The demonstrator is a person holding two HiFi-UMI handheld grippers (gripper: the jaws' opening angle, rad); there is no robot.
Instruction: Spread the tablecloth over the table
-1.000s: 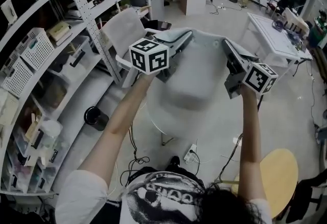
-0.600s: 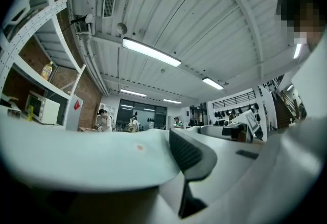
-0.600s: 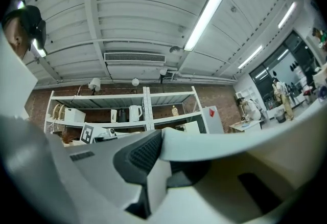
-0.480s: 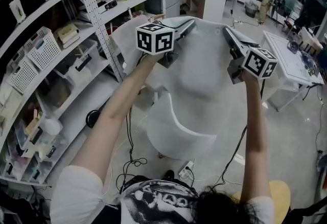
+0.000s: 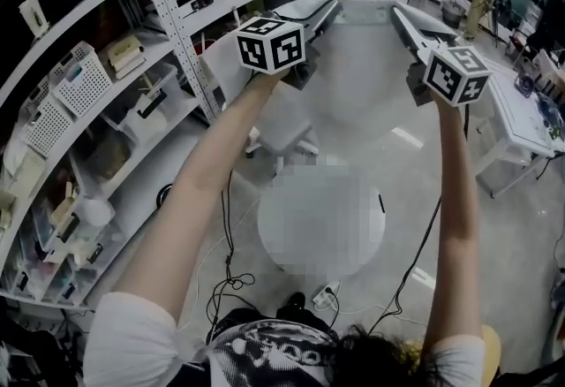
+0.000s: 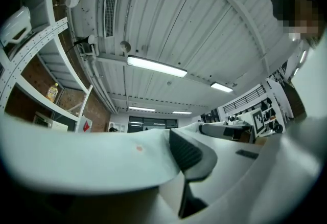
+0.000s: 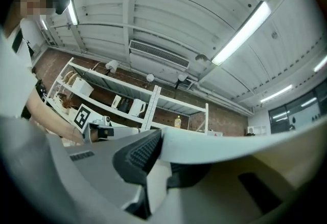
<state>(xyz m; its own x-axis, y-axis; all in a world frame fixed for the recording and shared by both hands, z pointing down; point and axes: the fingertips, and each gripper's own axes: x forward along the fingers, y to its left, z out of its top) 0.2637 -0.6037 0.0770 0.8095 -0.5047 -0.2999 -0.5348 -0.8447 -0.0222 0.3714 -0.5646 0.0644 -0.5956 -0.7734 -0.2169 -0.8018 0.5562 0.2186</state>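
Observation:
The pale grey tablecloth (image 5: 362, 41) is stretched in the air between my two grippers, held high and in front of the person. My left gripper (image 5: 328, 7) is shut on the cloth's left edge. Its dark ribbed pad (image 6: 186, 150) presses on the tablecloth (image 6: 97, 161). My right gripper (image 5: 397, 14) is shut on the right edge, where the pad (image 7: 142, 154) clamps the tablecloth (image 7: 230, 149). Each gripper view points up at the ceiling. The round white table (image 5: 274, 239) stands on the floor below the raised arms, partly behind a mosaic patch.
Tall white shelving (image 5: 168, 32) full of boxes and appliances runs along the left. A white chair (image 5: 282, 133) stands beyond the round table. Cables and a power strip (image 5: 328, 292) lie on the floor. White work tables (image 5: 521, 111) stand at the right.
Both grippers have risen and moved forward with the cloth. The cloth has lifted off the round table, whose top now shows below.

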